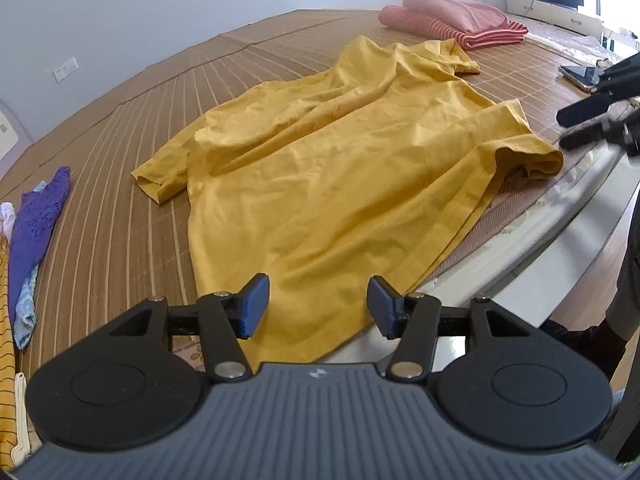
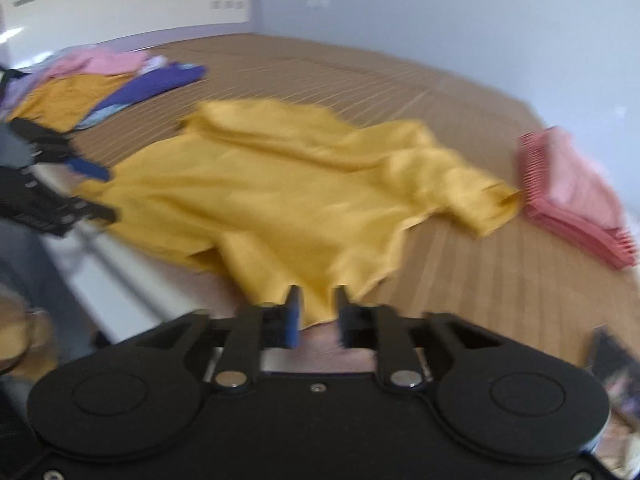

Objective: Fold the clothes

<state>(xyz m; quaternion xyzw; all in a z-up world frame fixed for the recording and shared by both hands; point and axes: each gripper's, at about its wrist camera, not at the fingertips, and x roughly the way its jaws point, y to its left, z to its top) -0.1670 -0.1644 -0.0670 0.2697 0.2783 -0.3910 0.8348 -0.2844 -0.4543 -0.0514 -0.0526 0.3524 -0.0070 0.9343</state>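
Note:
A yellow T-shirt (image 1: 320,168) lies spread and wrinkled on a woven bamboo mat (image 1: 120,240), its hem toward the left wrist camera. My left gripper (image 1: 318,308) stands open just above the hem, its blue pads wide apart and clear of the cloth. It also shows at the left edge of the right wrist view, as the left gripper (image 2: 98,192). My right gripper (image 2: 319,312) is open at the near sleeve of the T-shirt (image 2: 280,200); the sleeve's edge hangs between its fingers, and the picture is blurred. In the left wrist view the right gripper (image 1: 568,126) sits beside that sleeve.
A folded pink and red-striped stack (image 1: 452,20) lies at the mat's far end. A pile of purple, yellow and pink clothes (image 2: 100,84) sits at the other side. A phone (image 1: 580,76) rests near the bed's white edge (image 1: 540,248).

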